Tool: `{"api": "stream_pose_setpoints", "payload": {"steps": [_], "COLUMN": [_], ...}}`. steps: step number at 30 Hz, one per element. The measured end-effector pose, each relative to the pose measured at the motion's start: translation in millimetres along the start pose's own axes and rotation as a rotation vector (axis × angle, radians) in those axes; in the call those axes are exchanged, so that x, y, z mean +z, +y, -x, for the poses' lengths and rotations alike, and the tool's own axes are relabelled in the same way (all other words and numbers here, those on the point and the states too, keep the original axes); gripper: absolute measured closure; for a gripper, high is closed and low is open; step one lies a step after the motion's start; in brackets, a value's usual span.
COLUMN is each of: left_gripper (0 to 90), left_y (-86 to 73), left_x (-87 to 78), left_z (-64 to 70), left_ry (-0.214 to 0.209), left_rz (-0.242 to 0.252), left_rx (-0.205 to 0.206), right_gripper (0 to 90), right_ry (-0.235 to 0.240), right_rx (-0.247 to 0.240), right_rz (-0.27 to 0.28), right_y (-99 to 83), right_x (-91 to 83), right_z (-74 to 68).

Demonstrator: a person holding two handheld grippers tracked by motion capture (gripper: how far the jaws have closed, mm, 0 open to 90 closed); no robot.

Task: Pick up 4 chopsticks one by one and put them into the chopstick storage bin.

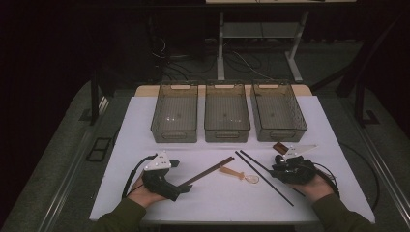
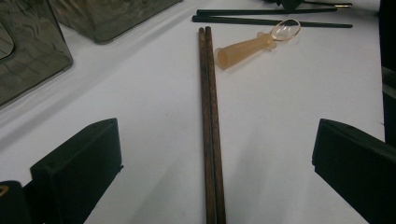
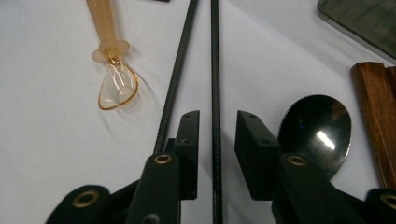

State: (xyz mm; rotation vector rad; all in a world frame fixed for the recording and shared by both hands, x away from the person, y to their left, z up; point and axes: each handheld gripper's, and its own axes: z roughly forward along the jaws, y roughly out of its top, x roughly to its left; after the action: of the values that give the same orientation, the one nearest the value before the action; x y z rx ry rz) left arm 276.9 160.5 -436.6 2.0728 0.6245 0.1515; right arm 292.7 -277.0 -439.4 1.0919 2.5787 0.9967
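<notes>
The left tool (image 1: 181, 189) is held low at the near left of the white bench (image 1: 145, 125), its jaws spread wide and nothing gripped. In the left gripper view, a pair of brown wooden chopsticks (image 2: 210, 130) is seen lying flat on the bench between those jaws, untouched by either one and running away from them.

The right tool (image 3: 215, 140) is held at the near right, its jaws drawn in narrow. One black chopstick (image 3: 215, 70) is seen passing through the gap between them in the right gripper view; a sliver of space shows on each side, so no grip is made. The second black chopstick (image 3: 177, 70) lies just outside one jaw.

Beside the right tool, a dark glossy spoon (image 3: 320, 133) with a wooden handle (image 3: 373, 116) rests on the bench. Between the two pairs of chopsticks, a small spoon (image 1: 239, 175) with an amber handle and a clear bowl is laid flat.

Farther back, three smoked-plastic bins are lined up side by side across the bench: a left bin (image 1: 161, 128), a middle bin (image 1: 227, 135) and a right bin (image 1: 302, 125).
</notes>
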Motion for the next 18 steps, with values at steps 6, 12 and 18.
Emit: {"api": "stream_pose_setpoints", "payload": {"steps": [6,12,18], "left_gripper": [0.5,0.5,0.5], "left_y": [0.0,-0.1,0.0], "left_x": [0.1,0.4,0.5], "left_z": [0.3,0.2,0.5], "left_ry": [0.000,-0.001,-0.002], "left_rz": [0.001,-0.002,-0.003], "left_rx": [0.002,0.003,0.004], "right_gripper": [78.6,82.0,84.5], "right_ry": [0.001,-0.017,-0.025], "right_rx": [-0.004,-0.025,-0.035], "right_rz": [-0.027,-0.030,-0.029], "right_y": [0.1,-0.7,-1.1], "right_x": [4.0,5.3,5.7], "right_z": [-0.8,-1.9,-3.1]}}
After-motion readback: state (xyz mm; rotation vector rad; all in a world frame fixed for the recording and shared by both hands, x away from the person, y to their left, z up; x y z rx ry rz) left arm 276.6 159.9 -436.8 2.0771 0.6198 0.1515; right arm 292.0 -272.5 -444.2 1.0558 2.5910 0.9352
